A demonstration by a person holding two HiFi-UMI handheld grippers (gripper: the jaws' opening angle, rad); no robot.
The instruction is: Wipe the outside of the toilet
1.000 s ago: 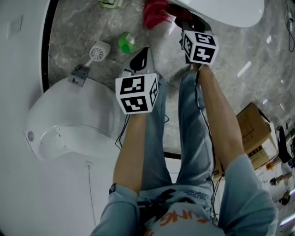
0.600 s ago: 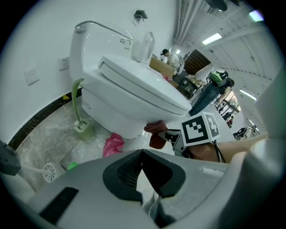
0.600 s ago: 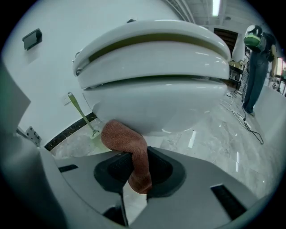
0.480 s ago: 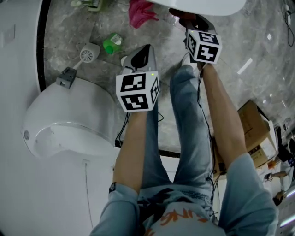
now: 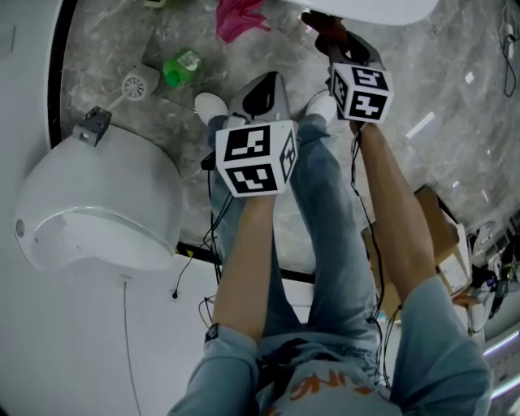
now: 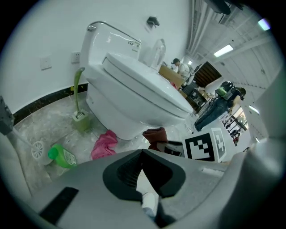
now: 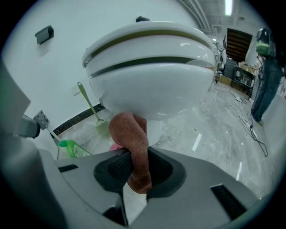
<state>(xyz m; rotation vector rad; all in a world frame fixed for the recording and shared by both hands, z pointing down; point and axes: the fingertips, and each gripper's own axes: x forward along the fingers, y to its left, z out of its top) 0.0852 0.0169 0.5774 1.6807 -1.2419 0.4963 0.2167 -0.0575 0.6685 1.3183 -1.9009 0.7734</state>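
Observation:
The white toilet (image 5: 382,10) shows at the top edge of the head view; its bowl (image 7: 152,67) fills the right gripper view from close by. My right gripper (image 5: 337,36) is shut on a brown cloth (image 7: 132,138), which hangs through the jaws just under the bowl's front. My left gripper (image 5: 260,89) hovers over the floor left of it, shut with nothing in it (image 6: 142,154). From there the toilet (image 6: 134,85) and the brown cloth (image 6: 156,134) lie ahead.
On the floor lie a pink cloth (image 5: 236,16), a green bottle (image 5: 180,65) and a round brush (image 5: 134,83). A green toilet brush (image 6: 80,114) stands by the wall. A white rounded fixture (image 5: 97,203) sits at left, a cardboard box (image 5: 439,231) at right. Cables trail across the floor.
The head view has swung, so the white fixture and floor items slide left and up. The left gripper has edged right. The right gripper stays by the bowl with the cloth.

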